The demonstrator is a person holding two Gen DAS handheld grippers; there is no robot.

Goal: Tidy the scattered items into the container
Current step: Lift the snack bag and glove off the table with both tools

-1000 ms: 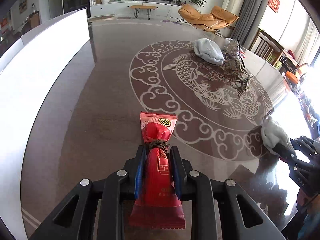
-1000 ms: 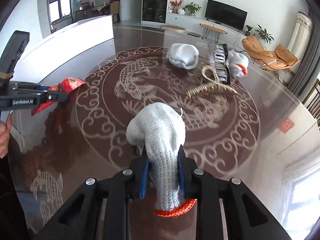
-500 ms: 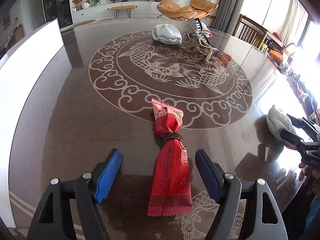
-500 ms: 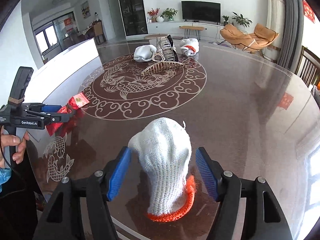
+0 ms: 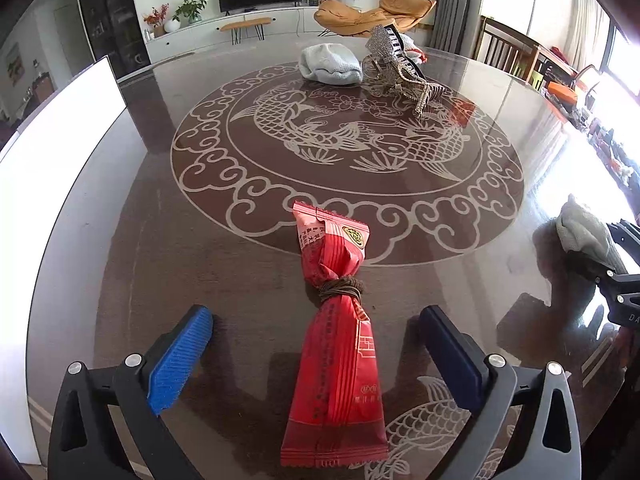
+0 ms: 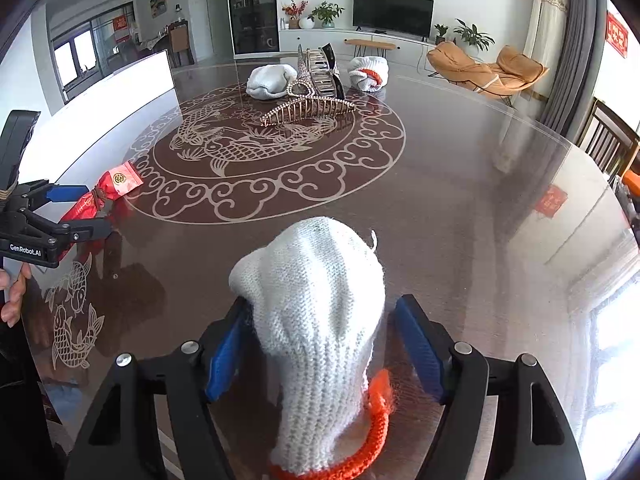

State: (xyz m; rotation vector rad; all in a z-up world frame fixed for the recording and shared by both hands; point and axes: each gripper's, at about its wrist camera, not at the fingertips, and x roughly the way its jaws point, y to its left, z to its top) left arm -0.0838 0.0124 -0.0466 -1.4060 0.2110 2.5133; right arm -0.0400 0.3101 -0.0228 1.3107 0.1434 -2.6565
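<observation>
Snack packet (image 5: 336, 344) lies flat near the table (image 5: 160, 240) edge closest to the person, between the left gripper (image 5: 316, 354) jaws, not touching either pad; jaws have just been opening and now stand wide apart. Glove (image 6: 316, 312), white knit with an orange cuff, sits on the same near edge further right, inside the right gripper (image 6: 320, 354). Those jaws have also just been opening; the right pad is clear of the knit, the left pad sits right against it or just beside, can't tell, but it's no squeeze. So both items look released on bare tabletop, and no container is visible in either view. Handling guess: packet is light crinkly foil, tied at the waist with brown cord (image 5: 340, 288), slippery on the glass top; best hold is across the body just below the cord, where it's bunched and won't slide out. Glove is soft, light, compresses a lot; pinch the bulk mid-body, not the cuff, or it'll dangle. Rest of the clutter sits at the far side of the fish pattern: 1 grey cloth bundle (image 6: 270, 82), 2 hair claws (image 6: 308, 108) tangled together, 1 more rolled glove (image 6: 368, 74). Claws are rigid and toothed and could snag the cloth beside them.
</observation>
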